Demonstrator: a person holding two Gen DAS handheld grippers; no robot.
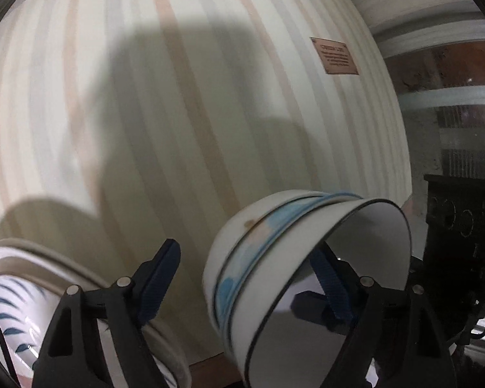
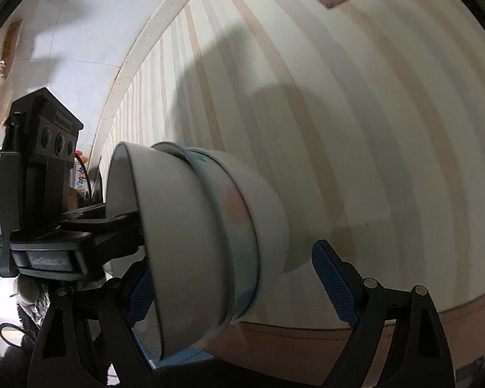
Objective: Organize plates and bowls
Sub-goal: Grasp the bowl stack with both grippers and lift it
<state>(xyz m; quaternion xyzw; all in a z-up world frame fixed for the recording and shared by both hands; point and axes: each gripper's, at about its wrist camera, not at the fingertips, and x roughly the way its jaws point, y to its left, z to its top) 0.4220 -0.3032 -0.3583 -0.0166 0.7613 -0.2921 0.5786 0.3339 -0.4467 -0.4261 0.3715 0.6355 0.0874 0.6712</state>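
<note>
A stack of nested white bowls point(image 1: 274, 265) with blue patterns lies tilted on its side between my two grippers, over a striped tablecloth point(image 1: 145, 97). My left gripper point(image 1: 249, 268) is open, its right finger inside the outer bowl's mouth, its left finger outside. A white plate with blue leaf marks point(image 1: 19, 304) sits at the lower left. In the right wrist view the bowl stack point(image 2: 203, 242) sits between the fingers of my open right gripper point(image 2: 239, 278). The left finger is behind the bowl's rim; the right finger stands clear of the bowls.
A small brown label point(image 1: 334, 55) is fixed on the striped cloth point(image 2: 339, 129). The other gripper's black body point(image 2: 38, 174) is at the left. The table's brown edge point(image 2: 339, 336) runs along the bottom. Dark equipment point(image 1: 462, 226) stands at the right.
</note>
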